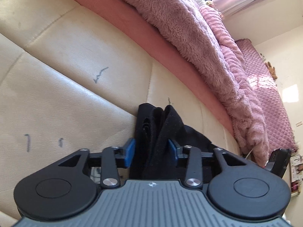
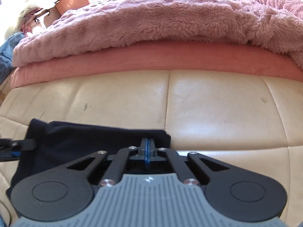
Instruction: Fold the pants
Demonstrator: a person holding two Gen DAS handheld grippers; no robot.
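The left gripper (image 1: 151, 149) clamps a thick bunch of the black pants (image 1: 157, 132); the right gripper (image 2: 147, 147) pinches their edge, blue pads (image 2: 145, 151) nearly touching. The pants lie on the cream cushion (image 2: 208, 104), below the pink blanket (image 2: 151, 19).

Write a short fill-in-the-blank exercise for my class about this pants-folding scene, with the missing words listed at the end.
1. Both hand-held grippers grip the ___ pants.
2. The pants lie on a cream leather ___.
3. The fluffy blanket behind it is ___ in colour.
4. The left hand-held gripper holds a thick bunch of fabric, while the blue pads of the right hand-held gripper are nearly ___.

Missing words: black; cushion; pink; closed
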